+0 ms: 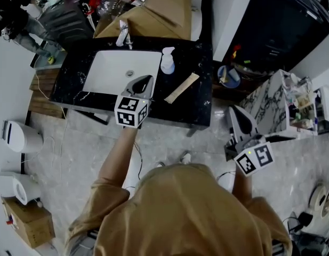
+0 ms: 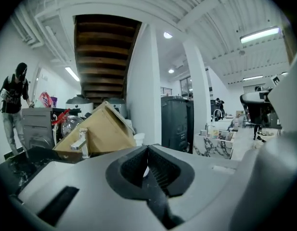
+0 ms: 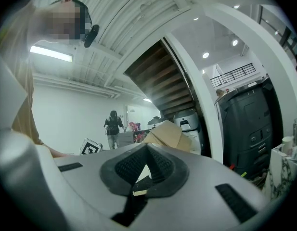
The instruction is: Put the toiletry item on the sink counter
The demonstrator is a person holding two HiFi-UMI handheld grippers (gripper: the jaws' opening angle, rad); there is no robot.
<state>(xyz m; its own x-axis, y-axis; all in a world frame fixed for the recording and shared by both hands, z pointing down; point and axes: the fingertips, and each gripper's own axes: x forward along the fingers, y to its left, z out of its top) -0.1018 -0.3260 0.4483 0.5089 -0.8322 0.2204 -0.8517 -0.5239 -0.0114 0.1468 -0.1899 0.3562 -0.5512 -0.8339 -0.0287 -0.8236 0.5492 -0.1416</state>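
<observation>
**While both grippers hang shut, the toiletries sit on the sink counter**

Where the black marble sink counter [image 1: 199,57] runs clear to the right of its white rectangular basin [image 1: 113,68], two toiletry things rest on it. A white pump bottle [image 1: 167,61] stands upright at the basin's rear right corner. A long, flat tan box [image 1: 181,88] lies slanted nearer the front edge. The two are close but apart; which one the task means I cannot tell.

The left gripper [image 1: 147,79] hangs over the basin's front right corner, just left of the box and below the bottle in the head view. It touches neither. Its jaws are pressed together with nothing between them, as the left gripper view shows.

The right gripper [image 1: 234,111] is off the counter's right end, well apart from both items. Its jaws are likewise together and hold nothing.

A chrome faucet [image 1: 123,35] stands behind the basin. A big brown cardboard box [image 1: 153,9] leans behind that. To the right are a tall black cabinet [image 1: 271,25] and a cluttered white marble-patterned unit [image 1: 265,103]. White appliances [image 1: 20,136] stand on the floor at left. A person in dark clothes [image 1: 12,15] stands at the far left.
</observation>
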